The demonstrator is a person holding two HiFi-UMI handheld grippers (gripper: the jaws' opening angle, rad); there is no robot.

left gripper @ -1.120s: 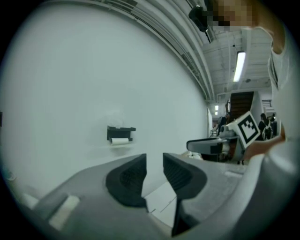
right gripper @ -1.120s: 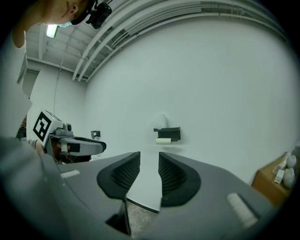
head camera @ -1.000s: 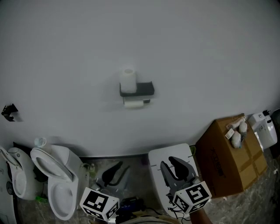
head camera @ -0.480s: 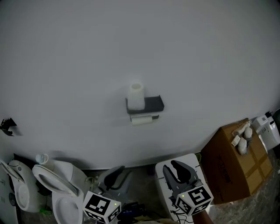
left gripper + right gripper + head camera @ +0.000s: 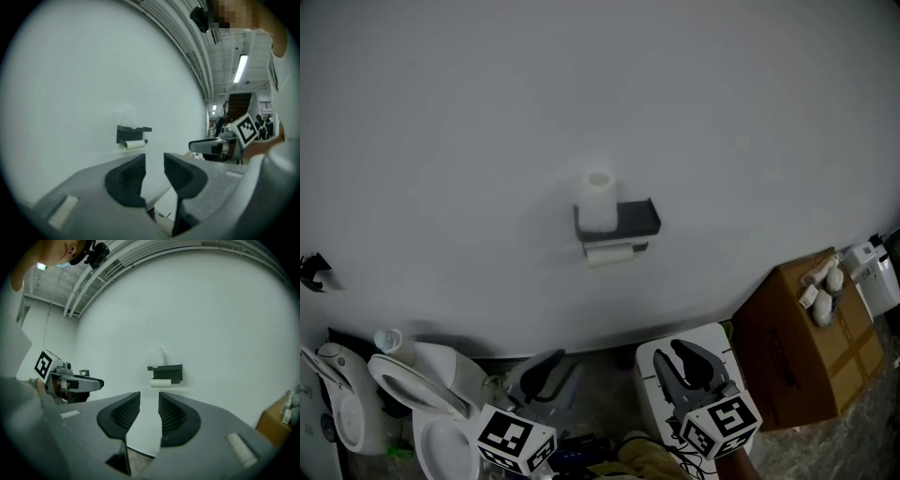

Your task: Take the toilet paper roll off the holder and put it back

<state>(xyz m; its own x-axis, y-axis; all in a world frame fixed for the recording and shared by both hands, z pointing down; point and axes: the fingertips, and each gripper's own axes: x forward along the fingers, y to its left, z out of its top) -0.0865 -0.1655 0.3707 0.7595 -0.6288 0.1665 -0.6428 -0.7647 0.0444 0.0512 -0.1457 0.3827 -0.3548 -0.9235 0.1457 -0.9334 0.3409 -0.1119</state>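
1. Compared with a second ago, the wall-mounted holder [image 5: 636, 218] shows a little larger and further right in the head view; you have stepped closer to the wall; I judge the approach still under way, with nothing grasped yet.
2. The toilet paper roll [image 5: 609, 253] hangs on the bar under the holder's shelf, ahead of and above both hand-held grippers and well apart from them; a spare roll [image 5: 598, 200] stands upright on the shelf's left end.
3. The left hand-held gripper [image 5: 154, 161] has just been opening its jaws slightly; they stand partly spread with nothing between them; the right hand-held gripper [image 5: 150, 399] shows a similar gap and is also empty.
4. The wall around the holder is bare, so there is open room on every side of it; a toilet [image 5: 417, 389] sits low, to the left of the left hand-held gripper; a white unit [image 5: 643, 370] lies under the right one, with a cardboard box [image 5: 797, 342] to its right; reaching in, the shelf edge and spare roll look easiest to knock.
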